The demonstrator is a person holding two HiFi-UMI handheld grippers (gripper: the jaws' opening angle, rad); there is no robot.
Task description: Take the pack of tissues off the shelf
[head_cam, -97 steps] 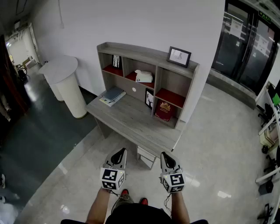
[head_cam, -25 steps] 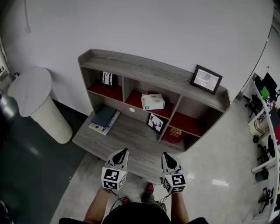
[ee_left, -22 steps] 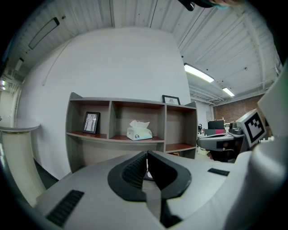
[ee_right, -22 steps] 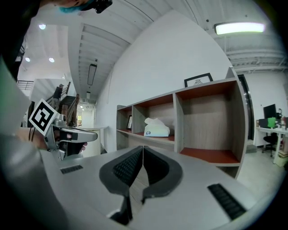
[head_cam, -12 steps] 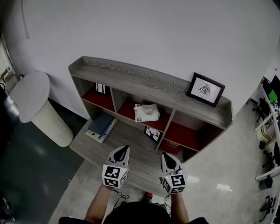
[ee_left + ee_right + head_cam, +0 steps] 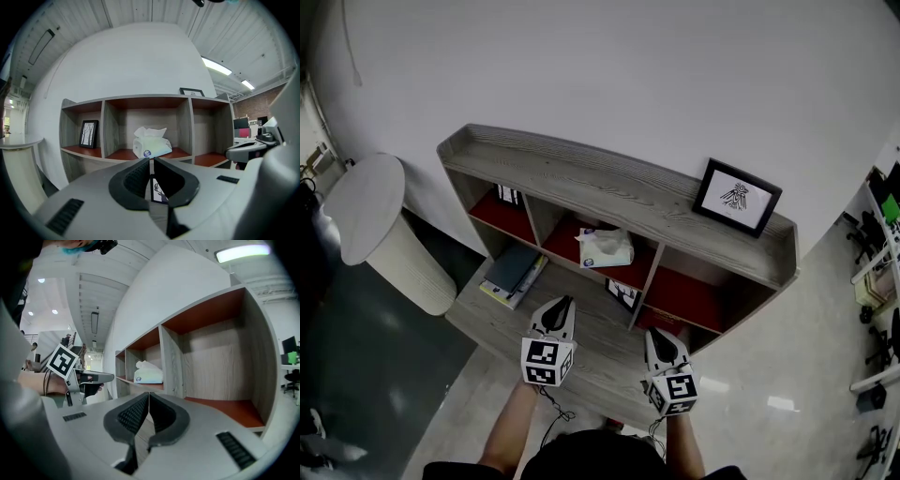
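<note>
The left hand-held gripper (image 6: 565,305) and the right hand-held gripper (image 6: 654,333) are pale grey tapering shells with black ribbed pads (image 6: 137,177) — each carries a cube (image 6: 545,362) of black-and-white square markers. Thin dark cables (image 6: 553,403) dangle beneath them. The forearms (image 6: 508,429) are uncovered — a dark top (image 6: 591,461) fills the lower centre.

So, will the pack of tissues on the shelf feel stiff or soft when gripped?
Probably soft: the pack of tissues looks rounded and wrinkled, so jaws would likely dent it. Being soft paper, it is likely light. The loose tissue sticking out on top may tear if pinched.
</note>
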